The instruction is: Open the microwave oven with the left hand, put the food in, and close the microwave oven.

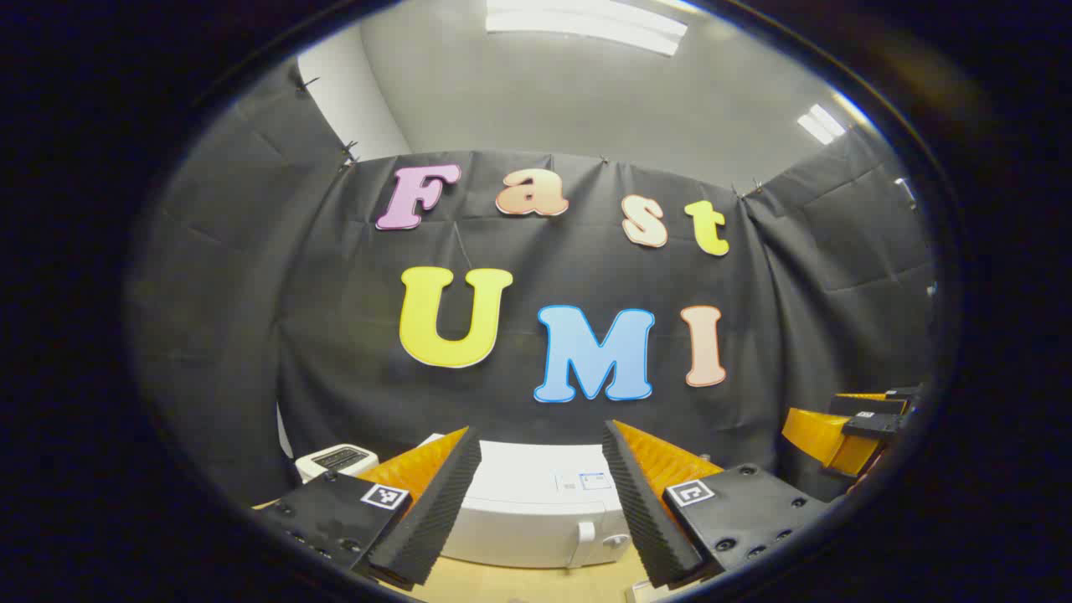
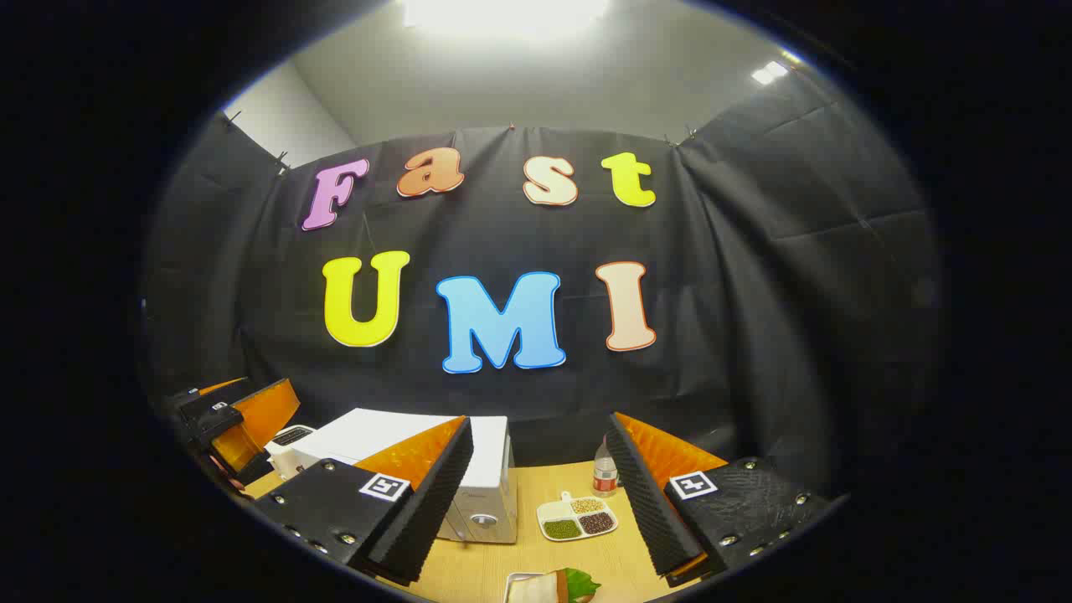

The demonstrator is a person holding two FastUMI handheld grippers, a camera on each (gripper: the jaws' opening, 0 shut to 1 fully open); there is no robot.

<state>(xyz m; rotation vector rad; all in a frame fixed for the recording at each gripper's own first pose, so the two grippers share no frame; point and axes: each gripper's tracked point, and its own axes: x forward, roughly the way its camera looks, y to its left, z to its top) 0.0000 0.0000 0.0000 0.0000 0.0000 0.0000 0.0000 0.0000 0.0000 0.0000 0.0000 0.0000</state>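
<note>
Nothing done yet: microwave (image 1: 536,511) door closed, ahead between left gripper (image 1: 532,511) jaws, both grippers' jaws apart, empty; food (image 2: 553,586) on desk (image 2: 620,561) below right gripper (image 2: 540,502); opening, loading, closing all left

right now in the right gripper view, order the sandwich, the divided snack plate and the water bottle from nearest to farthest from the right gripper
1. Sandwich: nearest, low between the right gripper fingers, on the table.
2. Divided snack plate: farther back, right of the microwave.
3. Water bottle: farthest, just behind the plate, near the black wall.
</note>
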